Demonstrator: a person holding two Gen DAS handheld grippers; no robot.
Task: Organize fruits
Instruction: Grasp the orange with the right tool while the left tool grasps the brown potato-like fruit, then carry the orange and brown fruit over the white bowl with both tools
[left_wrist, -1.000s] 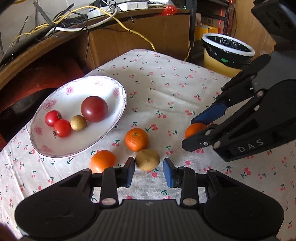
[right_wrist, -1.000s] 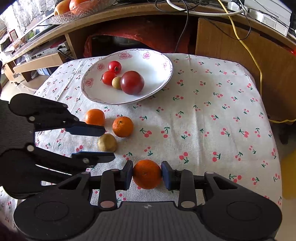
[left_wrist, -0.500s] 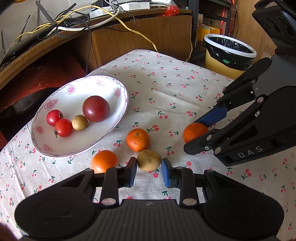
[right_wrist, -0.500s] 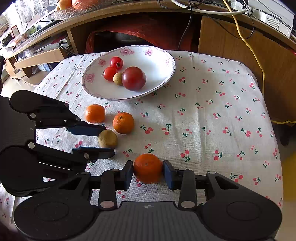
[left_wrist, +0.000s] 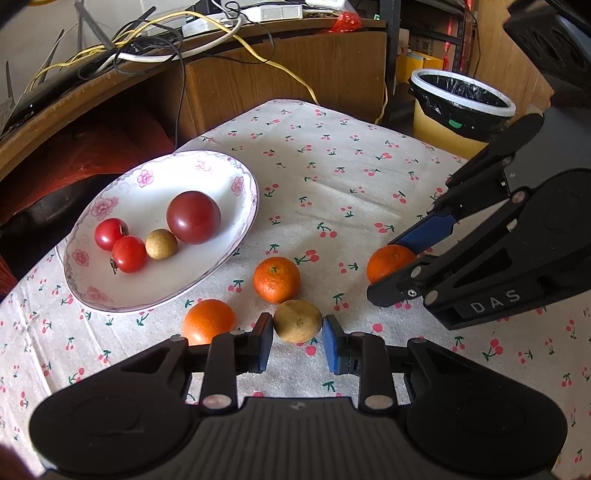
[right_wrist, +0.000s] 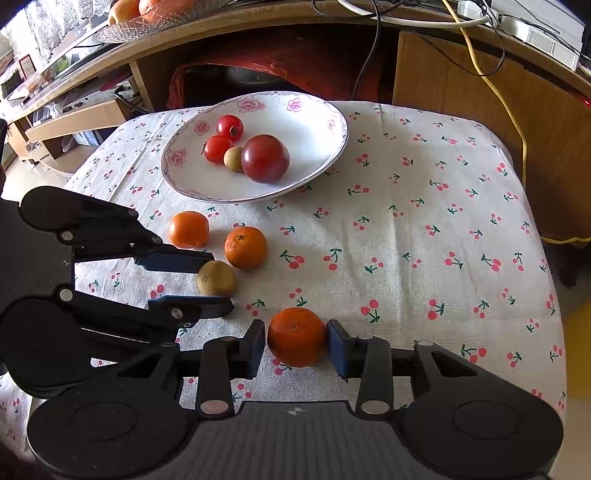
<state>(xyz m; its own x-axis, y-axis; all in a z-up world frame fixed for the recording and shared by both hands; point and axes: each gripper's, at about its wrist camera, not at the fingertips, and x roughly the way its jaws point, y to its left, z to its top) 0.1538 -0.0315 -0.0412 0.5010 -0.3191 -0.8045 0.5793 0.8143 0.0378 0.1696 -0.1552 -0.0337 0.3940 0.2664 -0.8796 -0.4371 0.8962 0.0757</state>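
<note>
**Both grippers bracketing fruit, neither yet clamped**

Landmark: the floral plate (left_wrist: 236, 184), at the far left of the cherry-print tablecloth (left_wrist: 351, 177). Left to right from there:

- On the plate: two small tomatoes (left_wrist: 129, 254), one small tan fruit (left_wrist: 161, 243), one large dark red tomato (left_wrist: 193, 217), all bunched together.
- Just off the plate's near rim: a smooth orange (left_wrist: 208, 320), loose on the cloth.
- Next right: a mandarin (left_wrist: 276, 278), also loose.
- Near side of that mandarin: a brownish-yellow fruit (left_wrist: 297, 320) sitting between the fingers of the left gripper (left_wrist: 297, 345). Jaws apart; slim gaps show on both sides, so no clamp.
- Farthest right of the plate: another mandarin (right_wrist: 296, 336) between the fingers of the right gripper (right_wrist: 296, 345). Pads sit very close on both sides, a sliver of gap on the left; read as spread and not gripping.

Judgement: the step in hand is closing on both fruits for carrying to the plate. Each fruit lies at the fingertips only; pushing forward so the pads meet the widest part would help, since round fruit may squirt out. Squeeze gently. The plate's open half, away from the tomatoes, looks the safest drop spot.
</note>
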